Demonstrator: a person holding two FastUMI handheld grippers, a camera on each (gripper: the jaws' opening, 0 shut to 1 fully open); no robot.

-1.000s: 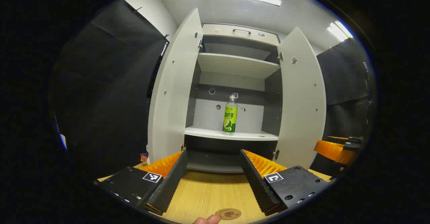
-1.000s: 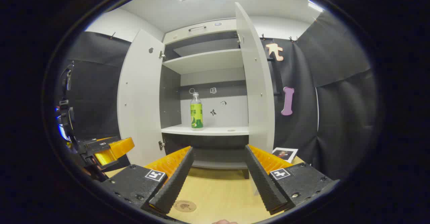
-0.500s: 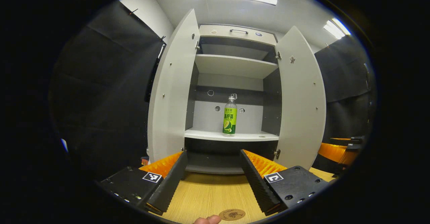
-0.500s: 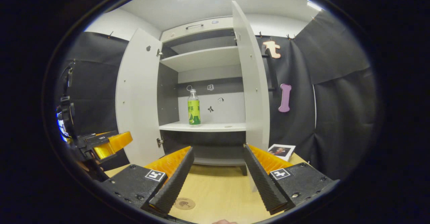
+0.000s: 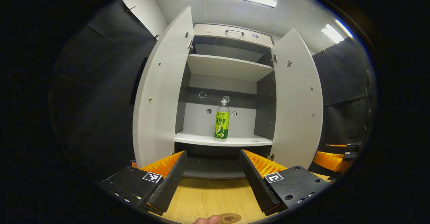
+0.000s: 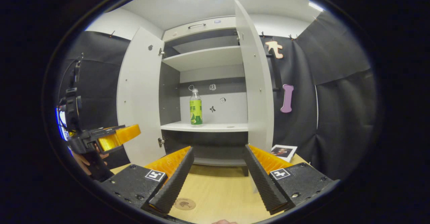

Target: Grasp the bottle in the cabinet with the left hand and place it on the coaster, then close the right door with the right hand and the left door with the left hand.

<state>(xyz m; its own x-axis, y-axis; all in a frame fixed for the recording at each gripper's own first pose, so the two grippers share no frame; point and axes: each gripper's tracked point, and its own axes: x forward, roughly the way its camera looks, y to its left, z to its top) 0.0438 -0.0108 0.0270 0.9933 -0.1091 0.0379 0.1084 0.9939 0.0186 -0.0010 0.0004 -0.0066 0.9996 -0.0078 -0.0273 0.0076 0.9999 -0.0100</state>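
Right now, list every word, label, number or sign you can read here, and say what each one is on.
No text here can be quoted with confidence.
On the bottle: a printed label, too small to read surely.
On the coaster: a stamped design, too small to read.
On the stickers on the cabinet's back wall: too small to read.
On the marker squares beside the jaws: coded patterns, no words.
On the card on the table: a picture, no legible text.

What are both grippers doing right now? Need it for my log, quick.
Left gripper: open, holding nothing; bottle untouched on the shelf.
Right gripper: open, holding nothing.
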